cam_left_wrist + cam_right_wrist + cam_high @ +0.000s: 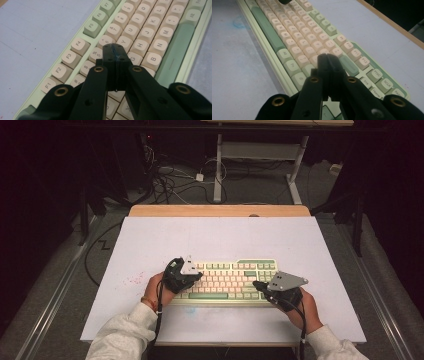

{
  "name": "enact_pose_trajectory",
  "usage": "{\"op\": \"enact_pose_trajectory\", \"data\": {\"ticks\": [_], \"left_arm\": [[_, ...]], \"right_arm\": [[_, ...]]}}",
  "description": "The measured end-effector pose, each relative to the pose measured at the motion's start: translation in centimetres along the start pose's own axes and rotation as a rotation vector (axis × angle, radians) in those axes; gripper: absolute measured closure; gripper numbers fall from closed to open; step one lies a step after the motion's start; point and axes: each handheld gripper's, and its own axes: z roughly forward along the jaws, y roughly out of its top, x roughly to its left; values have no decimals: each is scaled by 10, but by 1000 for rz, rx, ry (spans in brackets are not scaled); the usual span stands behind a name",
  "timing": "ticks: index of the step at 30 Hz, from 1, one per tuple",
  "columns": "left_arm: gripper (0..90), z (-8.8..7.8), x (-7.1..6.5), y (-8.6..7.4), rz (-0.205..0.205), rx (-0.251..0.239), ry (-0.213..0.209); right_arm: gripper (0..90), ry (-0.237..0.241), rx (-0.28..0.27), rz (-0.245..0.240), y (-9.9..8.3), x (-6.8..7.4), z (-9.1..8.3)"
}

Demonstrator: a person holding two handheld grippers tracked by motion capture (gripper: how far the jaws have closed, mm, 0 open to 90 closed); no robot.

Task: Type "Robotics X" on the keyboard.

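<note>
Now I poise both pinched-closed, empty grippers, left and right, over the green-and-cream mechanical keyboard, tips ready to press keys.

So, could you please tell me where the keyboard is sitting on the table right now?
In the high view the keyboard lies near the front middle of the white table, with the left tool over its left end and the right tool over its right.
</note>
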Motion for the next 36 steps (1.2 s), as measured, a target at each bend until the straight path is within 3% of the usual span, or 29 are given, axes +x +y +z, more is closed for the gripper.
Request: {"op": "enact_pose_trajectory", "data": {"ticks": [17, 25, 36], "left_arm": [[872, -4, 0, -1, 0, -11, 2], [872, -6, 0, 0, 4, -14, -1], [872, -4, -1, 3, 15, 1, -15]], "right_arm": [[900, 22, 80, -5, -6, -1, 18], [900, 14, 162, -9, -7, 0, 31], [900, 13, 164, -4, -7, 1, 31]]}}
